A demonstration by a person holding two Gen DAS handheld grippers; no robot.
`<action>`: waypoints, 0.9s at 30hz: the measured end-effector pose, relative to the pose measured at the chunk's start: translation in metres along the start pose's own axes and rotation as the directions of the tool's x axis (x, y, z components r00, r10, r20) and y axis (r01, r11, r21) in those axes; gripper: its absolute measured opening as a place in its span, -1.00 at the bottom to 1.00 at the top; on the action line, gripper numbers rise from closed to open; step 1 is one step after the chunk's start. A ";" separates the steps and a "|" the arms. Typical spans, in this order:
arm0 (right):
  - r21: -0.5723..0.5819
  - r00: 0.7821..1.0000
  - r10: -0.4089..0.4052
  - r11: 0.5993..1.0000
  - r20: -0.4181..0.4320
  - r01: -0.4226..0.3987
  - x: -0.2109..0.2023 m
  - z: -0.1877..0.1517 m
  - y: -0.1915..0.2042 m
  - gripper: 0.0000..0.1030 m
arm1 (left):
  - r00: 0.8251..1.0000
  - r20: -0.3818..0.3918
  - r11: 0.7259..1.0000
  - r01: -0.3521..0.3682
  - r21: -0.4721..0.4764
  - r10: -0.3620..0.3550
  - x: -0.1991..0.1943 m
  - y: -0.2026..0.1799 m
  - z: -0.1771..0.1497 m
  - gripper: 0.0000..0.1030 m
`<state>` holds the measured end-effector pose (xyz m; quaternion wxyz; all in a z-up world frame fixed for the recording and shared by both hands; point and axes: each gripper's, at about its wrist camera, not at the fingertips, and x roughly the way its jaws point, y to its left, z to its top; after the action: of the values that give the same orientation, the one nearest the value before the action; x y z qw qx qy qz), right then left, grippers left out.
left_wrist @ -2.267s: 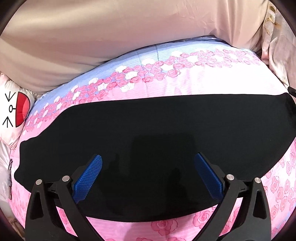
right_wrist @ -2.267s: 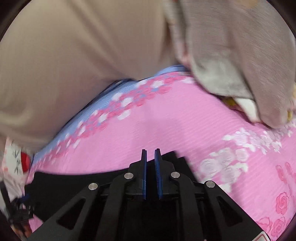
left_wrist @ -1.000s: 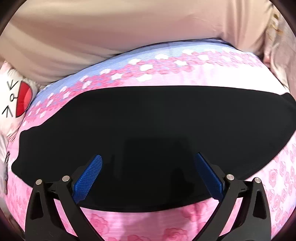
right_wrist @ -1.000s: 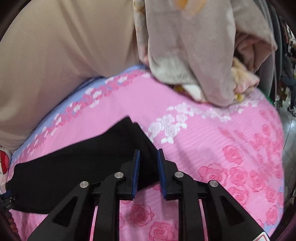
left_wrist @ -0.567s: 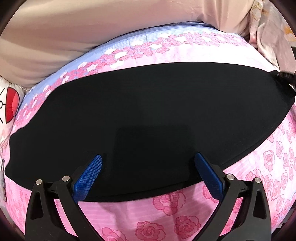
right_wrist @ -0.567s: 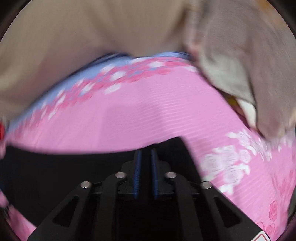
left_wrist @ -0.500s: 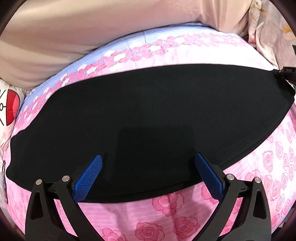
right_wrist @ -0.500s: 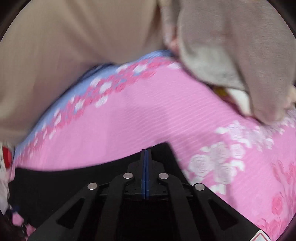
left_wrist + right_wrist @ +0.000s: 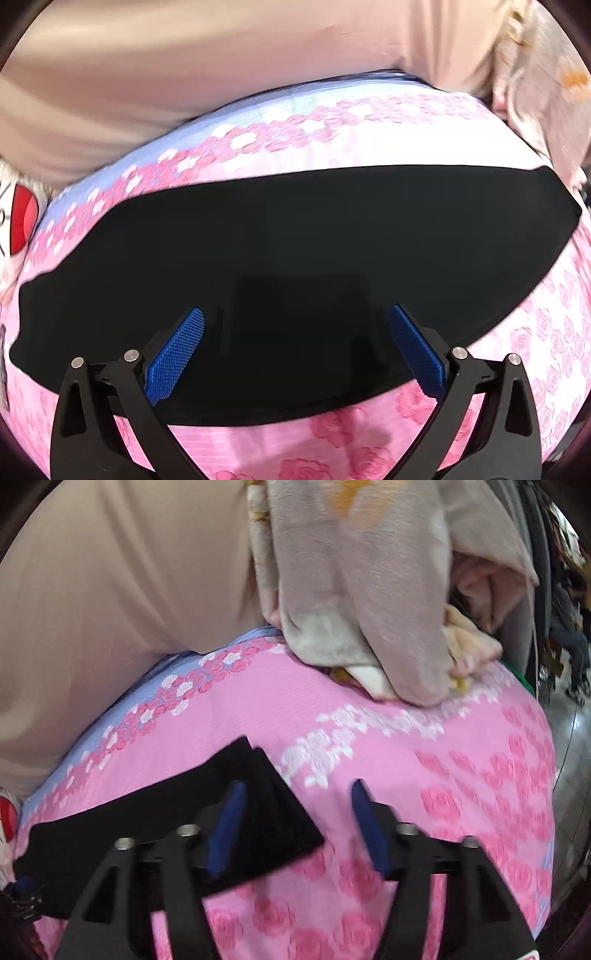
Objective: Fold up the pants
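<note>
A: Nearest the left wrist camera, what do the fingers show?

B: On the left gripper (image 9: 295,354) the blue pads (image 9: 175,356) stand far apart, with nothing pinched. Under and between them lies the black pants (image 9: 295,240), a long flat dark band running across the pink rose-print bedspread (image 9: 332,454).

A: And close to the right wrist camera?

B: The right gripper (image 9: 297,827) has its jaws spreading apart. One end of the pants (image 9: 258,805) lies between the fingers, corner pointing toward the right finger, but neither pad presses on it. That picture is blurred, so fine detail at the pads is hard to make out.

A: How does that end look?

B: Layered; two or three edges show stacked at the far corner, lying flat on the bedspread (image 9: 424,775).

A: Farther out?

B: Beyond the pants runs a band of white and pink flowers (image 9: 295,133), then a pale blue strip at the far edge of the cover. At the far left, a white cushion with a red patch (image 9: 22,218) peeks in.

A: And at the very back?

B: A beige fabric backdrop (image 9: 221,66) rises behind the bed. On the right, a heap of grey-beige blankets (image 9: 369,590) rests on the bedspread's far side, well apart from the pants.
</note>
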<state>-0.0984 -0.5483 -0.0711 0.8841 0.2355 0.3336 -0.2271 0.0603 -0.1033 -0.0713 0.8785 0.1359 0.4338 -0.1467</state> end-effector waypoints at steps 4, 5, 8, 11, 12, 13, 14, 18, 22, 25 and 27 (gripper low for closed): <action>0.015 0.998 0.004 1.000 -0.070 -0.003 0.020 -0.019 -0.001 0.21 | 1.000 -0.002 0.998 0.007 -0.059 -0.008 -0.004 0.019 -0.001 0.90; 0.033 0.996 0.000 0.999 -0.087 0.003 0.026 -0.019 -0.003 0.21 | 1.000 0.011 0.998 0.003 -0.067 -0.003 -0.009 0.025 -0.001 0.90; 0.034 0.997 -0.010 0.999 -0.081 0.013 0.032 -0.016 0.007 0.30 | 0.998 0.046 0.995 -0.031 -0.100 0.035 -0.024 0.051 -0.006 0.90; 0.016 0.995 0.006 1.000 -0.104 -0.004 0.037 -0.019 0.021 -0.41 | 0.996 0.049 0.985 -0.063 -0.162 0.072 -0.029 0.085 -0.014 0.90; 0.044 0.992 0.054 0.998 -0.118 -0.049 0.041 -0.019 0.024 -0.63 | 0.995 0.045 0.980 -0.078 -0.185 0.087 -0.029 0.098 -0.018 0.90; 0.069 0.992 0.055 0.996 -0.113 -0.047 0.040 -0.018 0.026 -0.65 | 0.994 0.036 0.972 -0.096 -0.215 0.106 -0.028 0.113 -0.022 0.90; 0.089 0.992 0.055 0.995 -0.111 -0.045 0.038 -0.017 0.029 -0.66 | 0.993 0.025 0.965 -0.107 -0.238 0.117 -0.026 0.125 -0.026 0.90; 0.058 0.968 0.246 0.968 -0.044 -0.244 -0.001 -0.002 0.090 -0.66 | 0.990 0.005 0.937 -0.133 -0.323 0.143 -0.025 0.169 -0.040 0.90; -0.157 0.903 0.420 0.889 -0.087 -0.429 -0.036 0.001 0.214 -0.65 | 0.988 0.009 0.911 -0.137 -0.388 0.153 -0.026 0.207 -0.051 0.90; -0.278 0.842 0.505 0.795 -0.188 -0.539 -0.039 -0.025 0.311 -0.65 | 0.988 0.023 0.885 -0.127 -0.449 0.153 -0.031 0.227 -0.059 0.90; -0.333 0.818 0.519 0.748 -0.248 -0.575 -0.031 -0.050 0.364 -0.65 | 0.988 0.034 0.876 -0.115 -0.468 0.148 -0.034 0.238 -0.064 0.90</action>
<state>0.0600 -0.2263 0.0134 0.9147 0.1560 0.3492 0.1309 0.0838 0.1443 -0.0547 0.9077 -0.0542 0.4158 0.0170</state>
